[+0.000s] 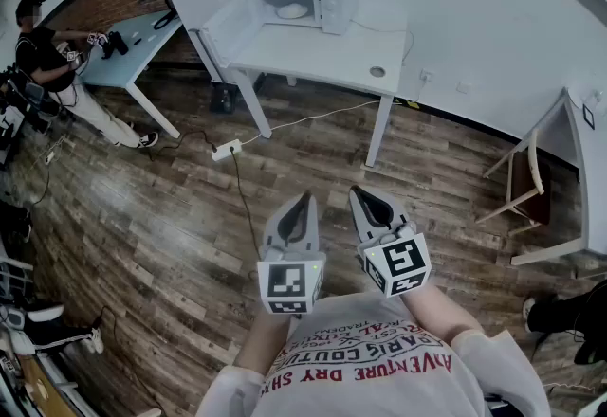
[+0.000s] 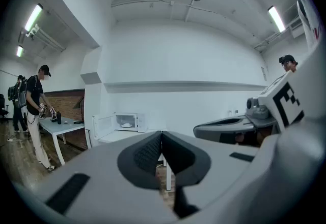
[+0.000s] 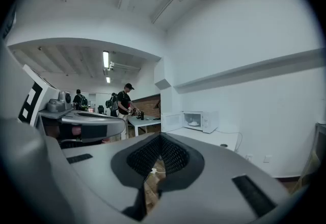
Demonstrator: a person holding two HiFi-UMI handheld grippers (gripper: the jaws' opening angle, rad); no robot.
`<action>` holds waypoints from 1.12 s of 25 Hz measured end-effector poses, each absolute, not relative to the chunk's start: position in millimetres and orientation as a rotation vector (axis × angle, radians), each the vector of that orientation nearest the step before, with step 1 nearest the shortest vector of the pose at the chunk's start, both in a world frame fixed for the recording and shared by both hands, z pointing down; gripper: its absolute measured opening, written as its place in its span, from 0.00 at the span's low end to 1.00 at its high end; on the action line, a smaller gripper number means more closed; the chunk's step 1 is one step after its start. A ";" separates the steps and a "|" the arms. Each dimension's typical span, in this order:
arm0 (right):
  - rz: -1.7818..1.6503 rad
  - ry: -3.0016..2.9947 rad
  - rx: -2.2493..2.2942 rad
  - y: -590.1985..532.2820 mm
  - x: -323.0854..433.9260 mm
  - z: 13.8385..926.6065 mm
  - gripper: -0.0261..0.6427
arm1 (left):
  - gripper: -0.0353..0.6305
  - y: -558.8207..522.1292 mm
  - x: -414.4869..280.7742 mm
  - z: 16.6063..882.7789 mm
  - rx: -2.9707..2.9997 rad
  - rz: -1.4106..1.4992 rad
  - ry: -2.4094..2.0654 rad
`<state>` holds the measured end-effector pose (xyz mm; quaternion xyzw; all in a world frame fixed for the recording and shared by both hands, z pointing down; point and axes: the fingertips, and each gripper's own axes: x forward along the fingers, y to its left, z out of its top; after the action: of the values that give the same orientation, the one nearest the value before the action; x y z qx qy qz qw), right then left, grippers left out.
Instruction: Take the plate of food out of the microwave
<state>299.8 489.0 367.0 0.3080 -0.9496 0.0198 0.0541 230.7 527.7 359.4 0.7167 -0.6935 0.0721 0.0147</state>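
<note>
A white microwave (image 1: 308, 0) stands on a white table (image 1: 313, 55) across the room, its door (image 1: 225, 24) swung open to the left. Inside it lies a plate of pale food (image 1: 292, 10), also visible as the plate (image 2: 125, 125) in the left gripper view and the plate (image 3: 193, 123) in the right gripper view. My left gripper (image 1: 305, 198) and right gripper (image 1: 358, 192) are held side by side close to my chest, far from the table. Both have their jaws shut with nothing between them.
A white power strip (image 1: 226, 151) with its cable lies on the wooden floor between me and the table. A small round object (image 1: 377, 71) sits on the table's right end. A person (image 1: 43, 55) stands at a blue table (image 1: 133, 50) at left. A chair (image 1: 522, 183) stands at right.
</note>
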 end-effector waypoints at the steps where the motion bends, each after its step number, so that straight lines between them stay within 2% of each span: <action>1: 0.059 -2.886 0.931 490.1 298.3 367.5 0.06 | 0.06 528.4 230.1 360.0 2.228 0.225 -2.160; 13: 0.124 -2.874 0.960 494.9 274.2 376.9 0.06 | 0.06 539.8 200.9 368.1 2.225 0.219 -2.144; 28: 0.129 -2.780 1.040 487.3 203.7 402.0 0.06 | 0.06 530.8 116.0 391.4 2.146 0.175 -2.097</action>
<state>203.7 487.3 402.0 0.3487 -0.9324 0.0434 0.0850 116.0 530.8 391.4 0.7123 -0.6961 0.0582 0.0680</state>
